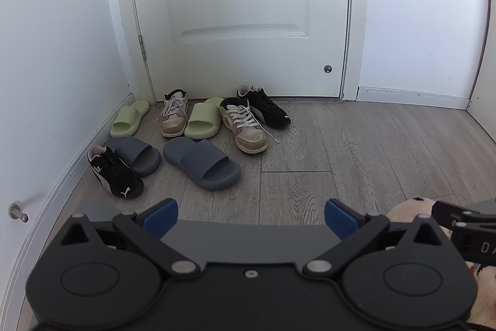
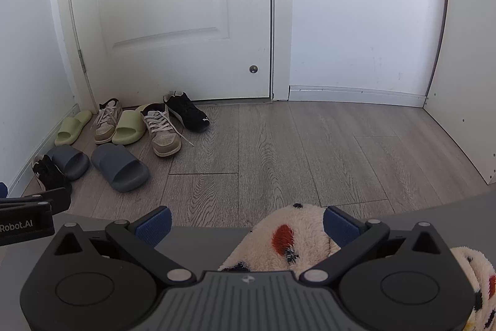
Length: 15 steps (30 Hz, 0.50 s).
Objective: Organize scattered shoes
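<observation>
Several shoes lie scattered by the door on the left. In the back row are a green slide (image 1: 128, 118), a beige sneaker (image 1: 174, 114), a second green slide (image 1: 203, 120), a second beige sneaker (image 1: 246, 126) and a black sneaker (image 1: 265, 107). Nearer lie two grey slides (image 1: 201, 163) (image 1: 136, 154) and another black sneaker (image 1: 114, 172) by the left wall. My left gripper (image 1: 251, 217) is open, well short of the shoes. My right gripper (image 2: 247, 224) is open too. Fluffy cream spotted fabric (image 2: 285, 241) lies under it, against its right finger; I cannot tell what the fabric is.
A shut white door (image 1: 241, 5) stands behind the shoes, with a stop (image 1: 327, 69) low on it. A metal peg (image 1: 18, 213) sticks out of the left baseboard. Bare wood floor (image 2: 310, 151) stretches right to a white panel (image 2: 465, 120).
</observation>
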### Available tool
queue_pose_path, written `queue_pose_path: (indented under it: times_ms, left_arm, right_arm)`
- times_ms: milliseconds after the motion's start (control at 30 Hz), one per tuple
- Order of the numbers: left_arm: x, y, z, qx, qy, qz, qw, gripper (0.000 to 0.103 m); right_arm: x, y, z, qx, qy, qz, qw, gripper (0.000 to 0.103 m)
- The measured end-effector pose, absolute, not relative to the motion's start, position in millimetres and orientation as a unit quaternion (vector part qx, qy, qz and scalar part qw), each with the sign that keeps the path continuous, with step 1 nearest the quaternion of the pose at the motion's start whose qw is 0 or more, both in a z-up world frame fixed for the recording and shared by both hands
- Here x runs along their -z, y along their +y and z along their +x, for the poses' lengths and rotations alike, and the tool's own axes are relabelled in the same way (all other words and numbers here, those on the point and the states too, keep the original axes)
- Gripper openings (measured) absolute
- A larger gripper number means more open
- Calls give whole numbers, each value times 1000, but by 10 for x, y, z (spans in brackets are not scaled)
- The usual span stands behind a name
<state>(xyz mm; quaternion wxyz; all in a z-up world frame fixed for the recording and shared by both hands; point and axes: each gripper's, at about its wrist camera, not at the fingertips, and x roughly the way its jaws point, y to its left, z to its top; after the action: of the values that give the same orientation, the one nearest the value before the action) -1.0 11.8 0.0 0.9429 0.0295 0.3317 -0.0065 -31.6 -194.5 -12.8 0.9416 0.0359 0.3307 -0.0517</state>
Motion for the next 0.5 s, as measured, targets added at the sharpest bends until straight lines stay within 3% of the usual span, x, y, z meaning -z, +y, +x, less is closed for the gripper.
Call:
queue_pose_path:
  times_ms: [500]
  left_arm:
    - [-31,286,-127,2,316,-4,949,102]
  right_arm:
    - [122,-1855,-225,47,329,13,943,103]
